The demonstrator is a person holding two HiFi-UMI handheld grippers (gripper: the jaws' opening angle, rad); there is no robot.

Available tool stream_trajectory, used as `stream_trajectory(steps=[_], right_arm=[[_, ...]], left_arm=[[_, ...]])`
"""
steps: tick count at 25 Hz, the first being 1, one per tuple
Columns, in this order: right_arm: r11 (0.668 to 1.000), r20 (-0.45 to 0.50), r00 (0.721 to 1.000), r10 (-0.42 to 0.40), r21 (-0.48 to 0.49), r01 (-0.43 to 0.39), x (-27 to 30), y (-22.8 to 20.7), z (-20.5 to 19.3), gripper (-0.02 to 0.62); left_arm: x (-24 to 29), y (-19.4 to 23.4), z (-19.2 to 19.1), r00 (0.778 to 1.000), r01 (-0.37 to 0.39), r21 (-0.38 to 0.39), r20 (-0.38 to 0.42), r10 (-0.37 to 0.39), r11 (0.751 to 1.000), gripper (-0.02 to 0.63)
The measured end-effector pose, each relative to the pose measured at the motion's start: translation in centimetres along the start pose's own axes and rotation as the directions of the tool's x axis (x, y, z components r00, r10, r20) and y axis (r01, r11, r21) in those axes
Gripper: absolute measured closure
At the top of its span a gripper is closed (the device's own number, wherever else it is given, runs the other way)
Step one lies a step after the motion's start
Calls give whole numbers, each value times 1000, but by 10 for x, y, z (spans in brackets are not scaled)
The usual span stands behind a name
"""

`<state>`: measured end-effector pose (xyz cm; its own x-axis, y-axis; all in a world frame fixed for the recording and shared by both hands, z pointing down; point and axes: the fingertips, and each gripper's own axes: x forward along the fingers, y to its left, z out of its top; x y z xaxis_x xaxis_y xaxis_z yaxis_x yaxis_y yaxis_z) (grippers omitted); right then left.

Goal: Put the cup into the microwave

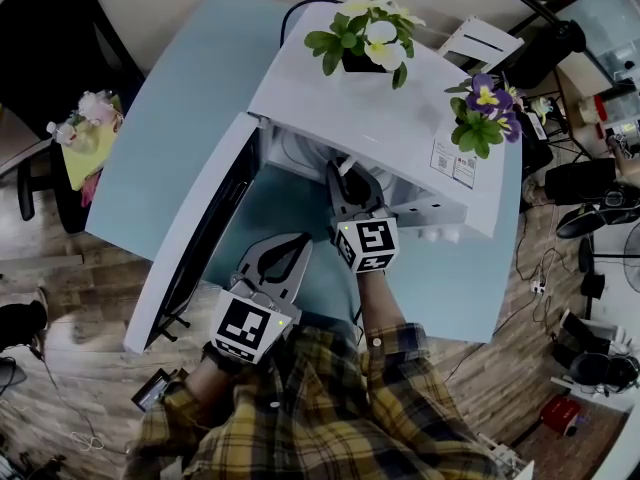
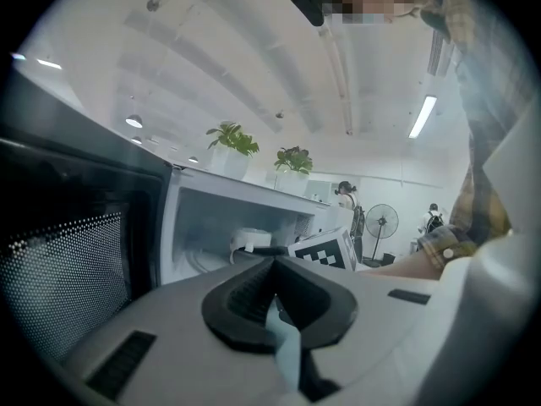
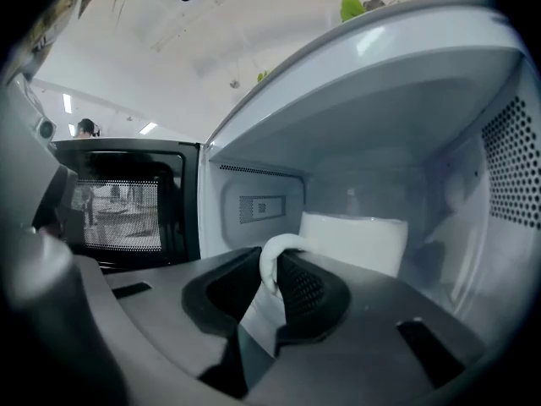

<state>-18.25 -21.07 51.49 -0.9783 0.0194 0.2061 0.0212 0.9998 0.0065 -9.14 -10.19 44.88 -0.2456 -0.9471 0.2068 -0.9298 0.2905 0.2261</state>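
Left gripper waits by the open door, fingers clenched on nothing. Right gripper has its fingers clamped on the handle of the cup, which is inside the microwave. Letting go before it sits flat could tip it.

One microwave with one door. One white cup. Two potted plants on the microwave's top: the white-flowered plant at 12 o'clock in the head view, the purple-flowered plant at 2 o'clock. Two tongs: left tongs, right tongs. One pale-blue surface. One standing fan.
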Motion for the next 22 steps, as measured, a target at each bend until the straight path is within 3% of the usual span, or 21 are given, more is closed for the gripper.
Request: stream_trajectory(steps=[11, 15, 22], right_arm=[[1000, 15, 1000, 17, 6, -18, -1, 2, -14, 537], [999, 30, 1000, 0, -38, 1, -6, 2, -17, 514], [1000, 36, 999, -5, -16, 5, -13, 2, -21, 459]], left_arm=[[2, -6, -6, 1000, 15, -9, -10, -15, 1000, 614], [3, -8, -8, 1000, 23, -6, -19, -23, 1000, 614], [2, -3, -11, 1000, 12, -6, -26, -12, 1000, 614]])
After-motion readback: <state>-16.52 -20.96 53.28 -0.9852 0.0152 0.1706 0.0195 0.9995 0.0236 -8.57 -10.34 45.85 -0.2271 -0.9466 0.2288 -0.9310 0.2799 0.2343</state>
